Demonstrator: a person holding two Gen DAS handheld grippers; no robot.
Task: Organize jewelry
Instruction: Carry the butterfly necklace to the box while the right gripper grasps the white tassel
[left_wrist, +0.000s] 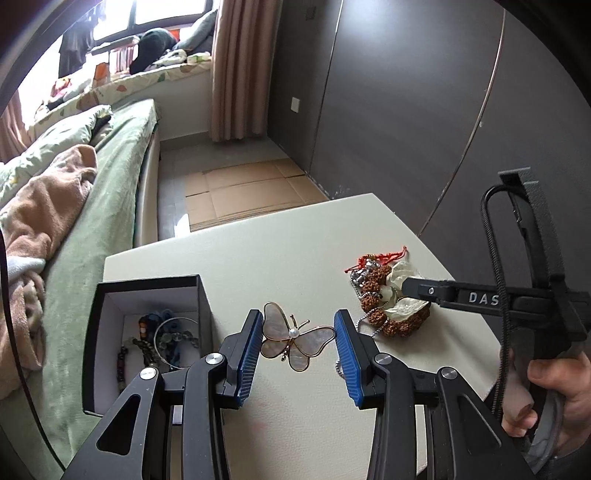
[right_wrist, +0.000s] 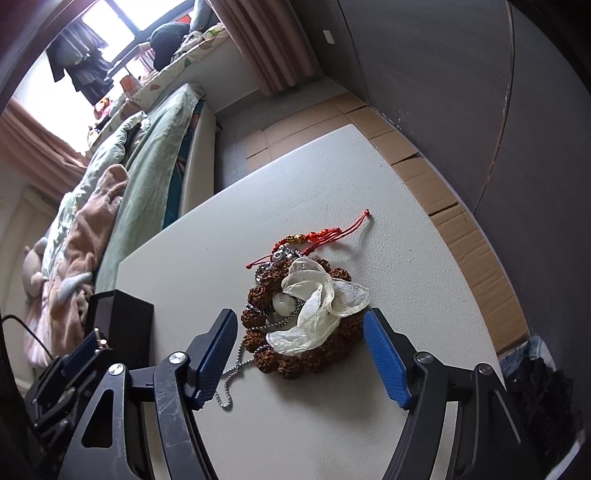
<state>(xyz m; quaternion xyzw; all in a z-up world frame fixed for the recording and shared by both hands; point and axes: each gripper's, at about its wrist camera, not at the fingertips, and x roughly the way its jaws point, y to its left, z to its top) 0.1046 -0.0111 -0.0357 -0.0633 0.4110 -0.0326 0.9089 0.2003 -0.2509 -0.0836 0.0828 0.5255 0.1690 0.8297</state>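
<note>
While the left gripper (left_wrist: 298, 338) holds a butterfly brooch (left_wrist: 295, 338) by its wing tips, the blue pads pinching it from either side, the brooch hangs above the white counter (left_wrist: 295, 258) just to the right of an open black box (left_wrist: 147, 295). That box stands at the counter's left edge and already contains beaded bracelets (left_wrist: 162, 339) and a thin metal hoop. To the right of the brooch lies a heap of jewelry: a bracelet of knobbly brown beads (right_wrist: 295, 354), a silver ball chain (right_wrist: 231, 376) trailing toward the near edge, a red knotted cord (right_wrist: 332, 230) on the far side, and a cream-coloured crumpled piece (right_wrist: 317, 306) on top. The right gripper (right_wrist: 299, 354) stands over this heap with its jaws spread, one pad on each side of the brown beads; neither pad can be seen pressing on them. In the left wrist view the person's right hand (left_wrist: 546, 395) grips the handle of that tool at the right margin. A bed (left_wrist: 110, 166) with green bedding stands beyond the counter, with flattened cardboard (left_wrist: 240, 192) on the floor.
</note>
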